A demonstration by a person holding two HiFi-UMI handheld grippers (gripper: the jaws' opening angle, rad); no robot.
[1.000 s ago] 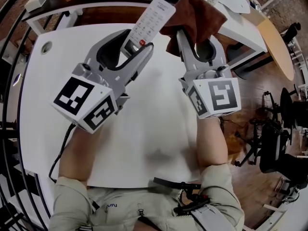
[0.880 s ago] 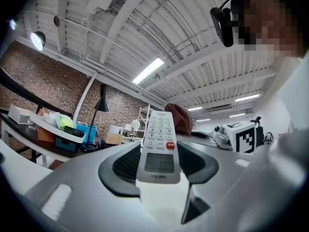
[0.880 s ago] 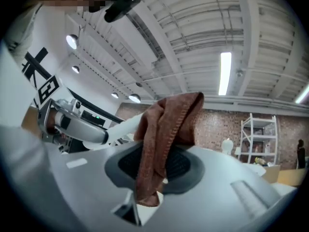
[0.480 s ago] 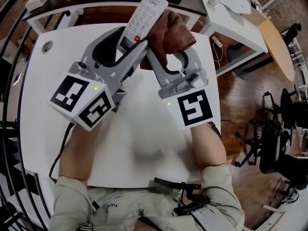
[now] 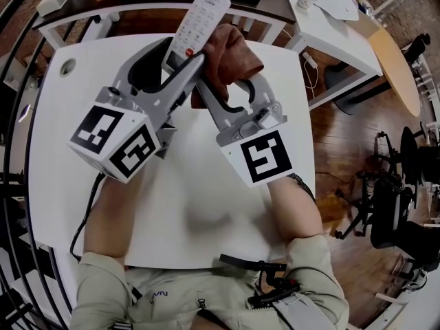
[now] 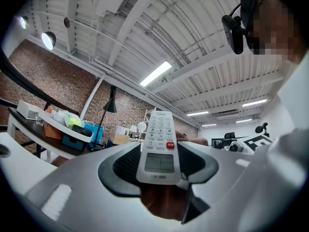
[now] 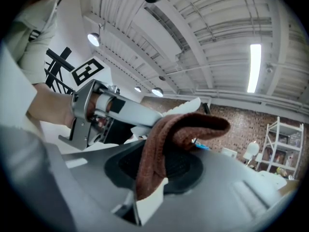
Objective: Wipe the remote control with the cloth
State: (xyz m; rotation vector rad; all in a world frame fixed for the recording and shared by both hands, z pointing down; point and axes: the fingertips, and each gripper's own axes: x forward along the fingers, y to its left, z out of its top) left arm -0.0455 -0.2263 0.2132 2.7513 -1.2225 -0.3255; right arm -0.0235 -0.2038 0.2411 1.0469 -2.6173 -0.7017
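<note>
A white remote control (image 5: 200,20) with a red button sticks up and away from my left gripper (image 5: 180,59), which is shut on its lower end above the white table (image 5: 75,122). In the left gripper view the remote (image 6: 159,144) lies face up between the jaws, with brown cloth (image 6: 162,204) under it. My right gripper (image 5: 224,82) is shut on the brown cloth (image 5: 230,50), which touches the remote's right side. In the right gripper view the folded cloth (image 7: 161,151) hangs between the jaws, and the left gripper (image 7: 113,111) is close at the left.
A round grommet hole (image 5: 67,66) sits at the table's far left corner. Cluttered desks (image 5: 323,5) stand behind the table. A round wooden table (image 5: 395,60) and a black office chair (image 5: 402,205) are on the wooden floor at the right.
My right gripper has carried the cloth left and nearer, from apart at the remote's right to against the remote. The left gripper and remote have hardly shifted.
</note>
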